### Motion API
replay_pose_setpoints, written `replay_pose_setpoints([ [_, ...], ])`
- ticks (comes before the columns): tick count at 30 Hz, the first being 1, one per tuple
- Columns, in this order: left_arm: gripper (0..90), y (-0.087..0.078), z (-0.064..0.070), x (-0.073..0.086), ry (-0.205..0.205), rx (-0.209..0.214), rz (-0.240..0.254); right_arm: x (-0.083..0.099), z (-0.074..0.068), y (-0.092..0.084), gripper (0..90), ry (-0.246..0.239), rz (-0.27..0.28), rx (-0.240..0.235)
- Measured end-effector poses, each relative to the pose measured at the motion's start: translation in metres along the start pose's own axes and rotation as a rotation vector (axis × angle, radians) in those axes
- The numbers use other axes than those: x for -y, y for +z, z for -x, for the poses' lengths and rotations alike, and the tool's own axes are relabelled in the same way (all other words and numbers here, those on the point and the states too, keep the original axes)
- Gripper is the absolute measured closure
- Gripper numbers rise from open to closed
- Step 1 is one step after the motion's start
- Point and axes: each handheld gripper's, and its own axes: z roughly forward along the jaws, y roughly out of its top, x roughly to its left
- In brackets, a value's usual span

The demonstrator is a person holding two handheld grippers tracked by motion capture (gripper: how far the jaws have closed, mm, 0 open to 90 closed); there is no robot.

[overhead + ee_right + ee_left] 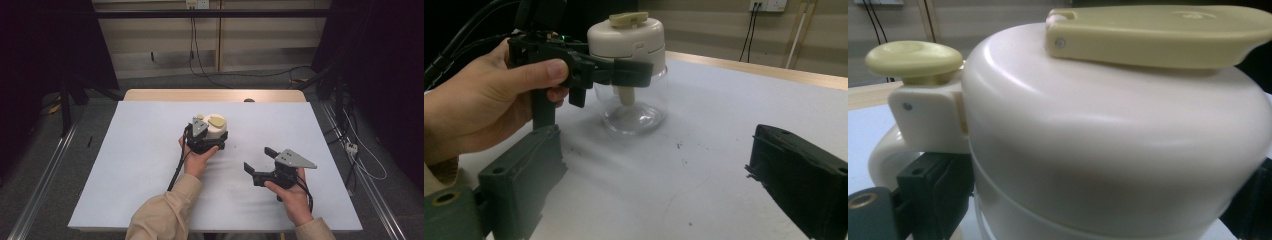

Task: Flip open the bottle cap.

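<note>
A jar [216, 126] with a clear glass body [634, 107] and a cream lid [1108, 130] stands upright at the table's middle. The lid carries a yellow-green flap [1158, 32] and a round button [913, 59]. My left gripper [210, 139] reaches it from the near side, its jaws pressed to both sides just under the lid; the left gripper [616, 72] looks shut on the jar. My right gripper [257, 159] rests to the right and nearer the person. In its own view the right gripper [659, 170] stands wide open with bare table between the jaws.
The white table cover [125, 165] has bare room left and right of the jar. A wooden table edge [215, 95] shows at the back. Cables [200, 60] lie on the floor beyond, and metal rails [45, 170] run beside the table.
</note>
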Motion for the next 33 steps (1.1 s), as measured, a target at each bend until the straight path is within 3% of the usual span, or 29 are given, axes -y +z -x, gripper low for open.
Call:
replay_pose_setpoints([
  [7, 5.5, 0.000, 0.000, 0.000, 0.003, 0.002, 0.000, -0.014, 0.003, 0.015, 11.8, 0.038, -0.001, -0.004],
  [16, 5.4, 0.000, 0.000, 0.001, 0.006, 0.002, 0.001, -0.034, 0.003, 0.032, 22.1, 0.016, -0.018, -0.021],
  [18, 5.4, 0.000, 0.000, 0.000, 0.007, 0.002, 0.000, -0.040, 0.005, 0.037, 30.4, 0.012, -0.016, -0.025],
  [26, 5.5, 0.000, -0.001, 0.000, 0.008, 0.007, -0.001, -0.049, 0.007, 0.047, 45.9, 0.007, -0.012, -0.038],
  [33, 5.4, 0.000, -0.001, 0.001, 0.008, 0.009, -0.001, -0.056, 0.008, 0.057, 69.2, 0.002, -0.026, -0.067],
])
